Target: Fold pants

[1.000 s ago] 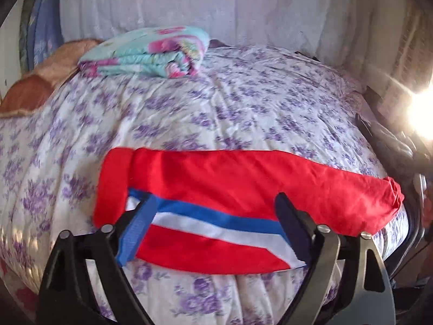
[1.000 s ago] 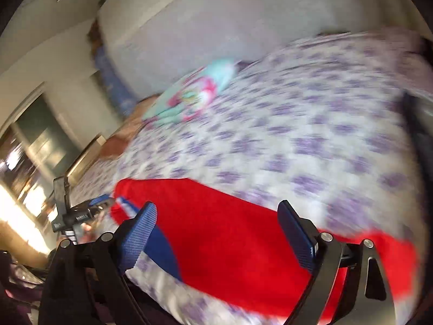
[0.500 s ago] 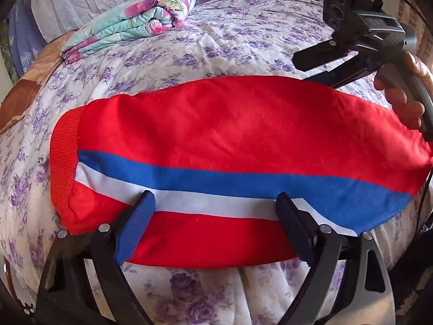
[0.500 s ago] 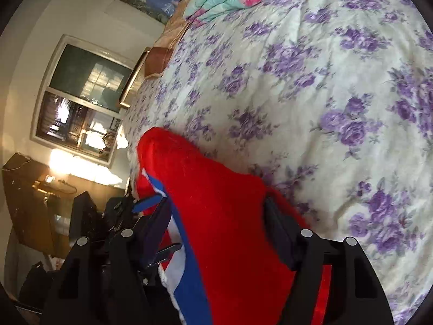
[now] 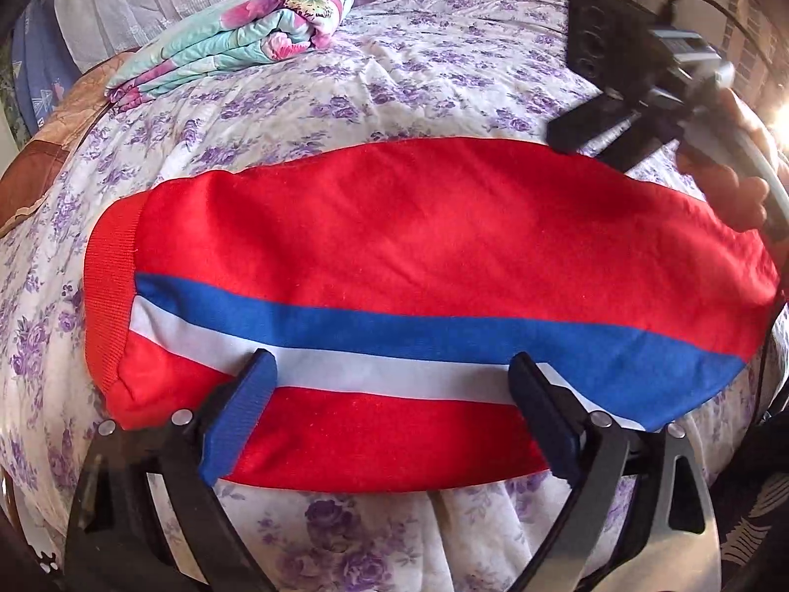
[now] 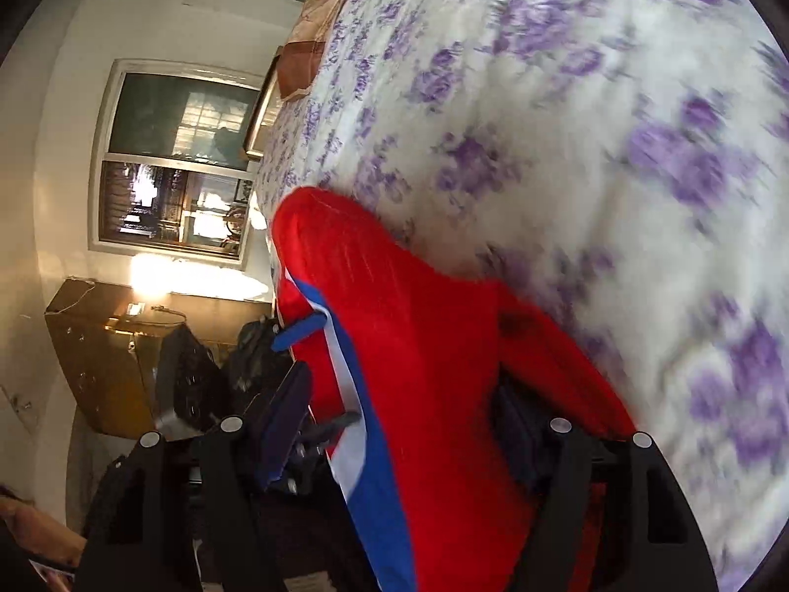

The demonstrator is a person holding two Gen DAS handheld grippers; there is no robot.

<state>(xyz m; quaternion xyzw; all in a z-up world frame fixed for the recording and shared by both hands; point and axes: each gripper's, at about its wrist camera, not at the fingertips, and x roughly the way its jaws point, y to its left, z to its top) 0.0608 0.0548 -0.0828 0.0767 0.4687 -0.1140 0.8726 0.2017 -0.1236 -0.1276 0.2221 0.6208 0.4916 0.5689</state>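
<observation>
Red pants (image 5: 419, 246) with a blue and a white side stripe lie folded lengthwise across the floral bed (image 5: 394, 79), cuff at the left. My left gripper (image 5: 389, 394) is open, its blue pads resting over the near edge of the pants by the white stripe. My right gripper (image 5: 582, 138) shows at the far right end of the pants in the left wrist view. In the right wrist view the right gripper (image 6: 409, 414) is open, with the red fabric (image 6: 434, 345) lying between its fingers.
A folded teal and pink floral blanket (image 5: 236, 44) lies at the head of the bed. A brown cushion (image 5: 39, 163) sits at the far left. A window (image 6: 177, 158) and a wooden cabinet (image 6: 108, 345) stand beside the bed.
Both grippers have come down close onto the pants. The right gripper has rolled sideways and moved in over the right end of the fabric.
</observation>
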